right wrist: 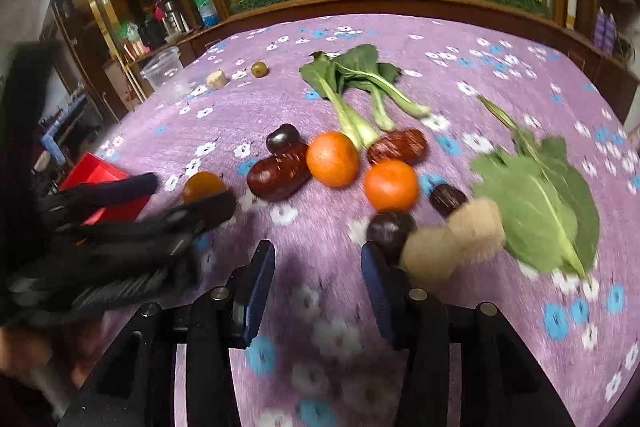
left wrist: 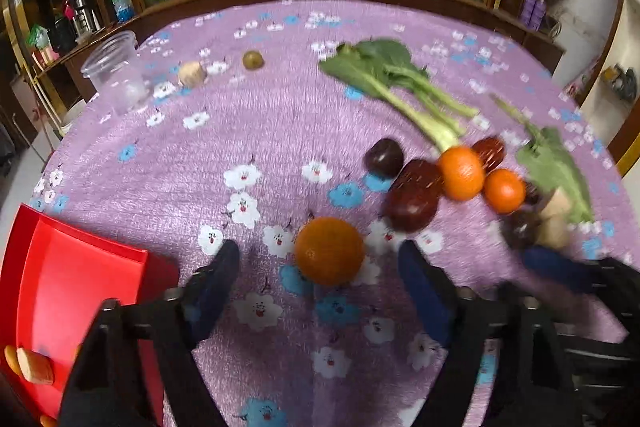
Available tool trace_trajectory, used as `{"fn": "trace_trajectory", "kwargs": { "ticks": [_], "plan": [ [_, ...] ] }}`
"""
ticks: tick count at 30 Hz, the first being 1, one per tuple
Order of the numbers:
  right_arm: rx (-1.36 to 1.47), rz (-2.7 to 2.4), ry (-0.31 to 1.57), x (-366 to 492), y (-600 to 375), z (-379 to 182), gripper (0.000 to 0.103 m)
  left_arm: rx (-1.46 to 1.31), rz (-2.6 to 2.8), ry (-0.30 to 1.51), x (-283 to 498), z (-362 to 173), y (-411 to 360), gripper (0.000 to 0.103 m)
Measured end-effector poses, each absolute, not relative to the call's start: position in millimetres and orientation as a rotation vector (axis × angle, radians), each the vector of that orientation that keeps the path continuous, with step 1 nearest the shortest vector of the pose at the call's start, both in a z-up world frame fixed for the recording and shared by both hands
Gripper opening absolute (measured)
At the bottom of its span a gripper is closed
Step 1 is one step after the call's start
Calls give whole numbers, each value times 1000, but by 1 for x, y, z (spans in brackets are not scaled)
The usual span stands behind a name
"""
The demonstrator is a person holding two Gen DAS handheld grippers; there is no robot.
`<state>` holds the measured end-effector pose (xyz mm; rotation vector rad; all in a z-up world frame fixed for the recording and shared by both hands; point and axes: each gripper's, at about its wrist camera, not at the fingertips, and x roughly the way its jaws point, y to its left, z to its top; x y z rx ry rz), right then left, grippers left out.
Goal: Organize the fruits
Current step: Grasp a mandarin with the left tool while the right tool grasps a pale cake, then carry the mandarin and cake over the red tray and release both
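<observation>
Left gripper (left wrist: 320, 263) gapes around orange (left wrist: 329, 251); right gripper (right wrist: 318, 263) empty.

**Orange, Maroon and Green on a Purple Flowered Cloth**

The tablecloth (left wrist: 280, 123) is purple, printed with white and blue flowers. The near orange (left wrist: 329, 251) is deep orange; two brighter oranges (right wrist: 333, 159) sit further right. The jujubes (right wrist: 280, 173) are glossy dark red, the plum (right wrist: 283, 138) almost black-purple. The bok choy (right wrist: 356, 83) has dark green leaves and pale green stalks. At near left the tray (left wrist: 72, 267) is bright red. The left gripper (left wrist: 320, 259) has dark blue pads on black.
</observation>
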<state>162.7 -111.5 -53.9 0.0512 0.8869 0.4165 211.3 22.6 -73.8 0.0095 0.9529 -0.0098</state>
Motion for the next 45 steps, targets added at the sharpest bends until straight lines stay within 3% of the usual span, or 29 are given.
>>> {"fn": "trace_trajectory", "kwargs": {
  "ticks": [1,6,7,17,31,35,45],
  "plan": [
    [56,406,876,156,-119,-51,49,9,-19,965,213,-78,22,59],
    [67,352,832,139,-147,-42,49,-1,-16,932,212,-82,21,46],
    [68,349,827,140,-149,-40,49,8,-25,924,212,-81,20,35],
    [-11,313,811,169,-130,-45,50,5,-33,925,213,-79,19,33],
    [97,238,846,187,-160,-59,49,9,-30,909,213,-80,19,33],
    [130,269,850,194,-158,-61,31,8,-29,908,212,-80,19,33],
    [108,247,796,168,-160,-50,29,-19,-75,889,189,-65,17,32]
  ]
}}
